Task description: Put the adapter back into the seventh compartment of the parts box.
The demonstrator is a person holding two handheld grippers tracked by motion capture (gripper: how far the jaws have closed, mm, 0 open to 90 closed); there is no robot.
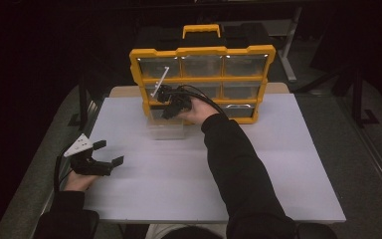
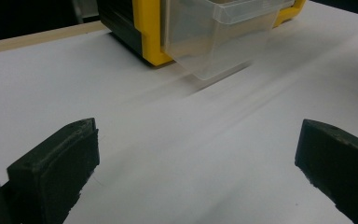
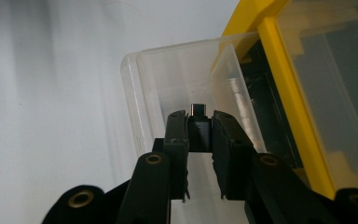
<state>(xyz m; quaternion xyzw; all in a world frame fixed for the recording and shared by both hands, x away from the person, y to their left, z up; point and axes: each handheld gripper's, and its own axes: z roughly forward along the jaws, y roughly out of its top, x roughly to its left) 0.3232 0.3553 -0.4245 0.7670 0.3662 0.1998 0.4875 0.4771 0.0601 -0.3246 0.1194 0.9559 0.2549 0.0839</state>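
White table (image 1: 278, 169) bears yellow organizer (image 1: 202, 82); right gripper (image 3: 200, 122) pinches small black plug (image 3: 198, 125) over clear drawer (image 3: 168, 79)

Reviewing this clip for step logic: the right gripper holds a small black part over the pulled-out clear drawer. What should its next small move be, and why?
Probably lower slightly and open the jaws to drop the part. The right gripper is shut on the small black adapter, poised over the open clear drawer pulled out of the yellow organizer. The left gripper rests open on the table, away from it.

left gripper (image 1: 110, 152): jaws spread wide, low near the table's left edge, hand behind it.
right gripper (image 3: 200, 122): jaws closed together, right arm (image 1: 234, 164) stretched forward.
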